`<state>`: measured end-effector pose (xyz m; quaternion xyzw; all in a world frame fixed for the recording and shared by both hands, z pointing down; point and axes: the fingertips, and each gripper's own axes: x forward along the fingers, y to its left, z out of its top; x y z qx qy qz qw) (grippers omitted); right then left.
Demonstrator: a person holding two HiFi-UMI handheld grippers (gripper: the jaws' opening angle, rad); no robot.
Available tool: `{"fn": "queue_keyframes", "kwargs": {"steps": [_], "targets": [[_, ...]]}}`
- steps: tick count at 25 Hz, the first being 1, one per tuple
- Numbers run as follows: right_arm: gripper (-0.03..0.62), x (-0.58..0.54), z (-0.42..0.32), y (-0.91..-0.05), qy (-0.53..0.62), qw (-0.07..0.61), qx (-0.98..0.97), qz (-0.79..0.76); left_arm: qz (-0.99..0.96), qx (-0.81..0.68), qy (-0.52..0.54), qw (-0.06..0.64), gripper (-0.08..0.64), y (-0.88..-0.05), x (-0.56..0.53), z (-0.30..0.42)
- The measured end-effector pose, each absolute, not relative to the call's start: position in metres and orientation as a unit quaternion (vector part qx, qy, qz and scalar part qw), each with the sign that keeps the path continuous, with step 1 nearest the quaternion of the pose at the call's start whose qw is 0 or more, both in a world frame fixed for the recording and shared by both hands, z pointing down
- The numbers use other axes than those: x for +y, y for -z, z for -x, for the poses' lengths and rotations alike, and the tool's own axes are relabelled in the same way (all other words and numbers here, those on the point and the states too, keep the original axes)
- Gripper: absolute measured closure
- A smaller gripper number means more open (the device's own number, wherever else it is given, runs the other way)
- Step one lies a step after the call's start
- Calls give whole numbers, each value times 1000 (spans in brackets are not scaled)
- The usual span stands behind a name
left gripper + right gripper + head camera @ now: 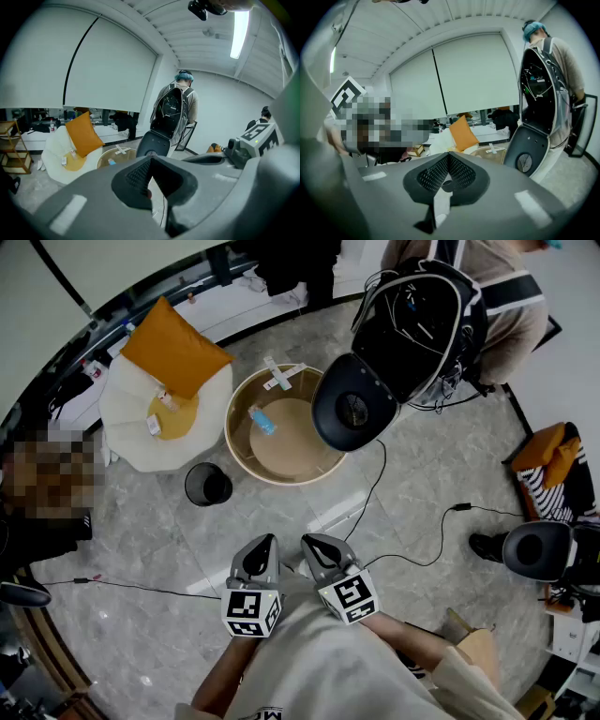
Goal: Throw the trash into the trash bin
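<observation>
The black trash bin stands on the grey floor, ahead and to the left of both grippers. Trash lies on the round wooden table: a blue piece and white strips. More small pieces rest on the white seat under an orange cushion. My left gripper and right gripper are held side by side close to my body, well short of the bin. Both are shut with nothing between the jaws.
A black shell chair stands at the table's right edge, with a person carrying a black backpack behind it. A black cable runs over the floor to the right. Another person sits at the left, and a black stool stands at the far right.
</observation>
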<state>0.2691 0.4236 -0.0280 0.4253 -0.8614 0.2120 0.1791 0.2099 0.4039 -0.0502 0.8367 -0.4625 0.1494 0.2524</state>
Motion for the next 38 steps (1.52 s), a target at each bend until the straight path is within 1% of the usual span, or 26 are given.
{"fn": "queue_keyframes", "kwargs": {"steps": [11, 17, 20, 24, 30, 38], "targets": [[584, 380, -303, 18, -203, 166, -862, -435, -834, -474, -175, 221, 559, 42, 378, -240], [586, 388, -326, 12, -198, 140, -872, -425, -829, -465, -207, 232, 558, 17, 407, -272], [586, 392, -324, 7, -202, 135, -871, -426, -822, -475, -212, 231, 558, 16, 418, -267], [586, 387, -323, 3, -204, 147, -868, -428, -814, -488, -208, 238, 558, 14, 415, -264], [586, 357, -306, 4, -212, 157, -866, -424, -808, -495, -200, 249, 558, 18, 379, -240], [583, 304, -264, -4, -233, 182, -850, -435, -814, -482, -187, 265, 558, 17, 315, -188]]}}
